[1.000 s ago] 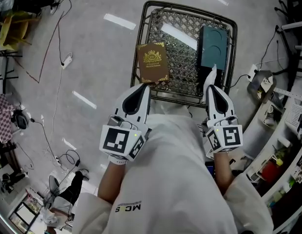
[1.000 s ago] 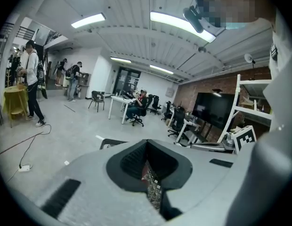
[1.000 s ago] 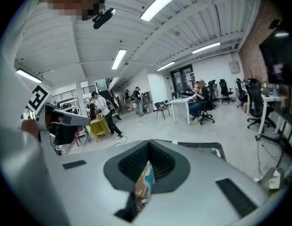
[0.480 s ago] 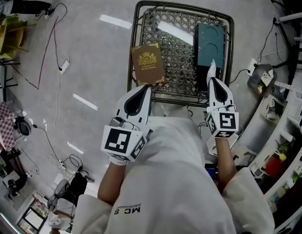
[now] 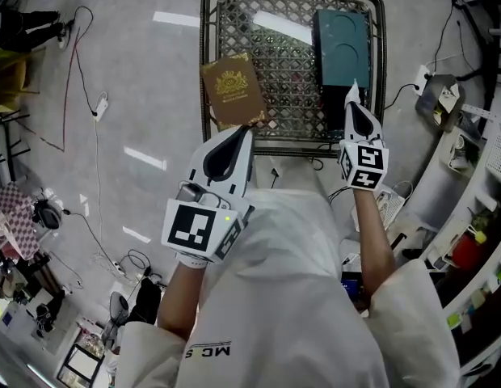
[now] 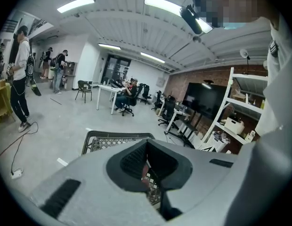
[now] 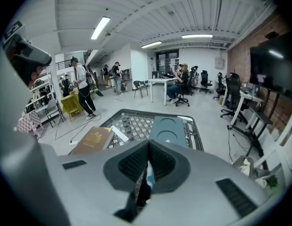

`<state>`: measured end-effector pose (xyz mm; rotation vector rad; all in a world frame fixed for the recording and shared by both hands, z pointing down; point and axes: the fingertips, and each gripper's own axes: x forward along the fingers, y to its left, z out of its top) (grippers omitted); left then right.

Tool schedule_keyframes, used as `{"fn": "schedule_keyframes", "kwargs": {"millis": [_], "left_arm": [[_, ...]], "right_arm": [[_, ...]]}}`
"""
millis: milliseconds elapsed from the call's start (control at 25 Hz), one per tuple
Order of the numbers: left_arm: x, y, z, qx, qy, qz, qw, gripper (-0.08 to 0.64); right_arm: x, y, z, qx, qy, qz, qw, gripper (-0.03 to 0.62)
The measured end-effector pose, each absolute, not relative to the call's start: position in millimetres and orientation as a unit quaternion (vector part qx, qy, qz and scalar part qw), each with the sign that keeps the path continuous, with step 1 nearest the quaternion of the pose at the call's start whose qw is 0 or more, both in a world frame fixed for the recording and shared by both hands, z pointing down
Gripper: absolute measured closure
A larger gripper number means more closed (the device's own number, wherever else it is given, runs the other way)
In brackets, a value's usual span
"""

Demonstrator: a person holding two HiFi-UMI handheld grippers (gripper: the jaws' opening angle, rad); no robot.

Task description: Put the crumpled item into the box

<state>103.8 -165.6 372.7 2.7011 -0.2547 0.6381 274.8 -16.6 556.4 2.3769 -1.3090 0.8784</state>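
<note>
1. We are holding the left hand-held gripper (image 5: 245, 136) pressed together, with nothing visibly pinched, at the near rim of the bench (image 5: 287, 79).
2. We are holding the right hand-held gripper (image 5: 353, 95) pressed together too, its tip reaching the near end of the teal box (image 5: 343, 43).
3. We are finding no crumpled item in any view.
4. We are judging the brown box (image 5: 233, 92), which is overhanging the left rim, likely to slide off if nudged.
5. We are seeing open mesh lying between the two boxes.

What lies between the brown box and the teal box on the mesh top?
Only bare wire mesh separates the brown box and the teal box; the head view and right gripper view both show this.
</note>
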Motion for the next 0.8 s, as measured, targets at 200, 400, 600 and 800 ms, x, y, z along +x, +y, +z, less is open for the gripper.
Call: {"fn": "schedule_keyframes", "kwargs": {"millis": [200, 400, 600, 800], "left_arm": [[104.4, -162.3, 381.8, 0.951, -0.09, 0.236, 0.18, 0.54], [101.6, -153.9, 387.6, 0.949, -0.089, 0.242, 0.183, 0.54], [100.4, -147.4, 389.8, 0.948, -0.091, 0.245, 0.183, 0.54], [99.2, -144.5, 390.9, 0.947, -0.095, 0.245, 0.183, 0.54]], "right_arm": [[280.2, -8.6, 599.0, 0.823, -0.435, 0.328, 0.16, 0.578], [282.8, -5.2, 639.0, 0.813, -0.425, 0.36, 0.17, 0.578], [281.1, -1.1, 674.6, 0.797, -0.416, 0.408, 0.157, 0.577], [275.9, -7.4, 696.4, 0.781, -0.42, 0.442, 0.136, 0.575]]}}
